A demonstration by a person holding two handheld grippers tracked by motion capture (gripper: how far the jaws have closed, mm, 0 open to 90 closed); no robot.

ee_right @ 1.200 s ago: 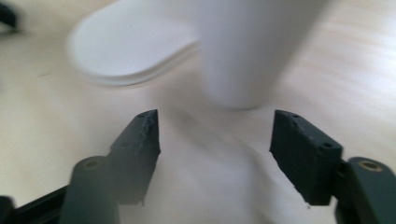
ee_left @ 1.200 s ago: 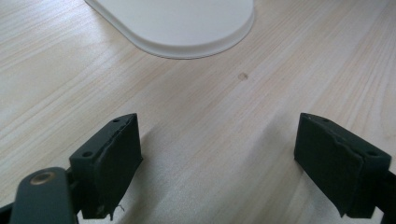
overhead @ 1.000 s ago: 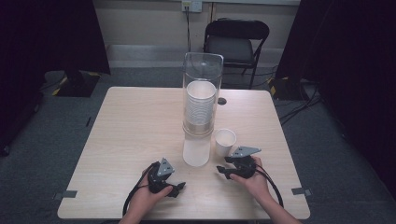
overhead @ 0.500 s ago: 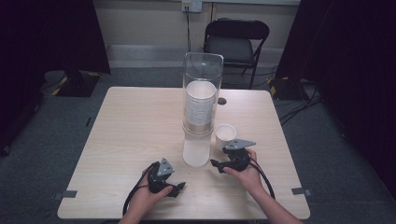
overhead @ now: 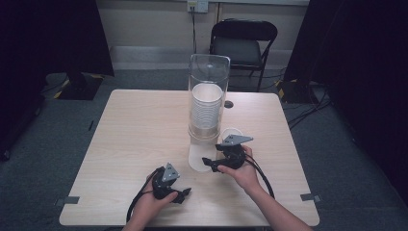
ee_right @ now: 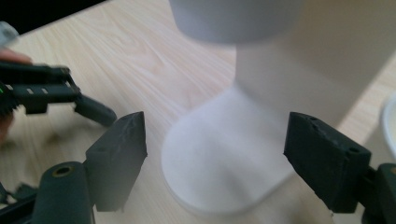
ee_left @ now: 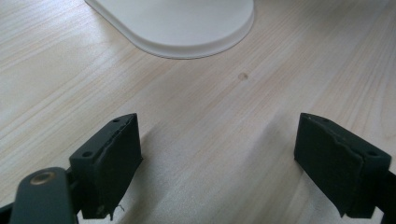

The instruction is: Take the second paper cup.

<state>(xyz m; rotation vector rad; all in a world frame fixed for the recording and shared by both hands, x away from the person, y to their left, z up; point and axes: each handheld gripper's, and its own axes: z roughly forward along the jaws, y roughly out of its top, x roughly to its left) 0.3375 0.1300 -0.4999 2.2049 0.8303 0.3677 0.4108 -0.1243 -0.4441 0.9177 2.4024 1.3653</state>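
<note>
Resting low at about 7 o'clock on the table [overhead: 134, 125], the left gripper [overhead: 185, 193] keeps still, jaws wide and empty. Beyond it the right gripper [overhead: 208, 162], whose jaws have just been opening with nothing between them, has left the paper cup [overhead: 231, 134] standing at 3 o'clock of the cup dispenser [overhead: 207, 110]. Half-spread, it now faces the dispenser's white base [ee_right: 224, 163], so I judge another cup comes next.

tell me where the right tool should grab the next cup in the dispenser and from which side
Probably the bottom cup, by the wall just under the clear tube, where the stack pokes out above the white stand. Come in level from the person's side with the right tool, since the tube covers the cups above and the loose cup stands close to the right.
</note>
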